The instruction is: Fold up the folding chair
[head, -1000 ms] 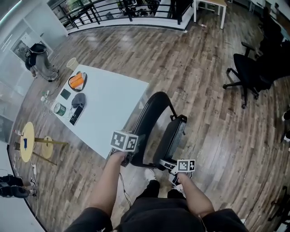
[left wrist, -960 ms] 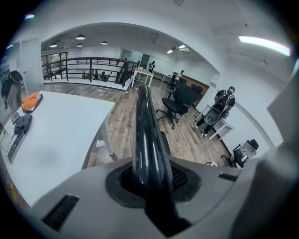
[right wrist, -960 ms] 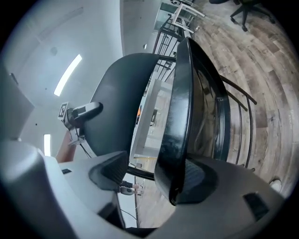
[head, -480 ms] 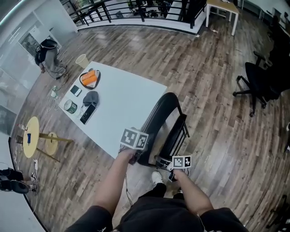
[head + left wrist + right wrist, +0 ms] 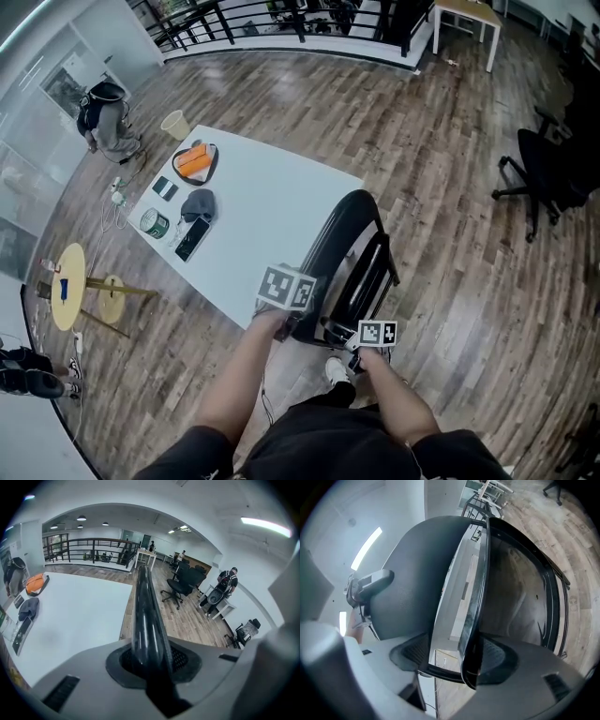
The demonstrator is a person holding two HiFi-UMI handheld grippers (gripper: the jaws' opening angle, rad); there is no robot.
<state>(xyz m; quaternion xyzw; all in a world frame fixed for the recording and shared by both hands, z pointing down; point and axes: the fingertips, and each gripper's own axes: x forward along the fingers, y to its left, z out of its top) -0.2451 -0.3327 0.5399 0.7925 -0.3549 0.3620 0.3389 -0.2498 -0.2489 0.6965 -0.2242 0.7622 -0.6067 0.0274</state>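
The black folding chair [image 5: 352,253] stands on the wood floor against the near corner of the white table [image 5: 272,197], its seat tipped up close to the backrest. My left gripper [image 5: 284,322] is shut on the chair's glossy black frame tube [image 5: 146,620], which runs straight up from between the jaws of the left gripper [image 5: 151,665]. My right gripper [image 5: 354,343] holds the chair low at its near right side. In the right gripper view the black frame edge [image 5: 474,620] sits between the pads of the right gripper [image 5: 461,660], with the grey padded seat [image 5: 417,569] to its left.
On the table's far left lie an orange item in a bowl [image 5: 194,161], a grey cap [image 5: 199,204], a phone [image 5: 190,240] and a round tin [image 5: 153,223]. A black office chair [image 5: 553,178] stands at right, a yellow round stool [image 5: 64,287] at left. The person's legs fill the bottom.
Both grippers have moved across the floor with the chair, which now stands closer to the table's corner. The seat looks nearer the backrest than before.
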